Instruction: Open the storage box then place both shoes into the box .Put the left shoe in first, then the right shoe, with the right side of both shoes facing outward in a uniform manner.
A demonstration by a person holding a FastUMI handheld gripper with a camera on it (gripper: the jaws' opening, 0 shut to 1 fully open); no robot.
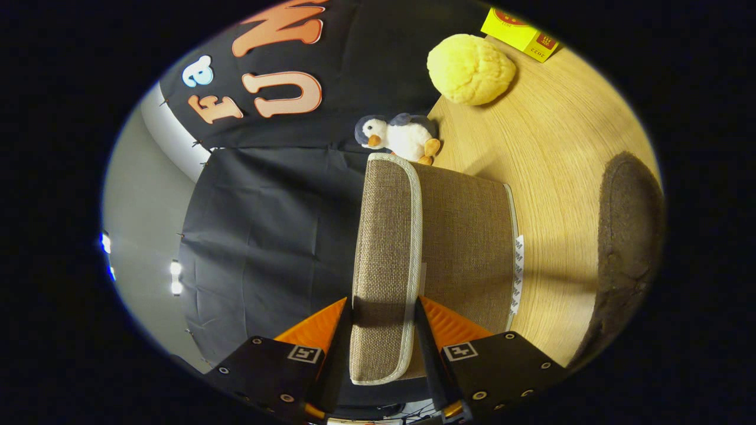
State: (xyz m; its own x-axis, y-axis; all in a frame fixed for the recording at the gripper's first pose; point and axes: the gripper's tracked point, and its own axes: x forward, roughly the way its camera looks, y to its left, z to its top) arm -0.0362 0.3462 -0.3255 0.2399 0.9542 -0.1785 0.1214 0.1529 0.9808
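Note:
A brown woven storage box (pixel 466 242) with pale trim stands on the wooden table (pixel 555 147); the whole scene appears turned on its side. Its lid (pixel 387 236) is lifted off the box body and runs forward from between my fingers. My gripper (pixel 384 307) is shut on the near end of the lid, one finger pressing on each side. A dark brown fuzzy shoe (pixel 629 236) lies on the table beyond the box, apart from it. The inside of the box is hidden behind the lid and wall.
A small penguin plush (pixel 398 137) sits at the table's edge just past the far end of the box. Farther along are a yellow fluffy lump (pixel 469 69) and a yellow carton (pixel 520 33). Black cloth (pixel 266 248) hangs on the lid's other side.

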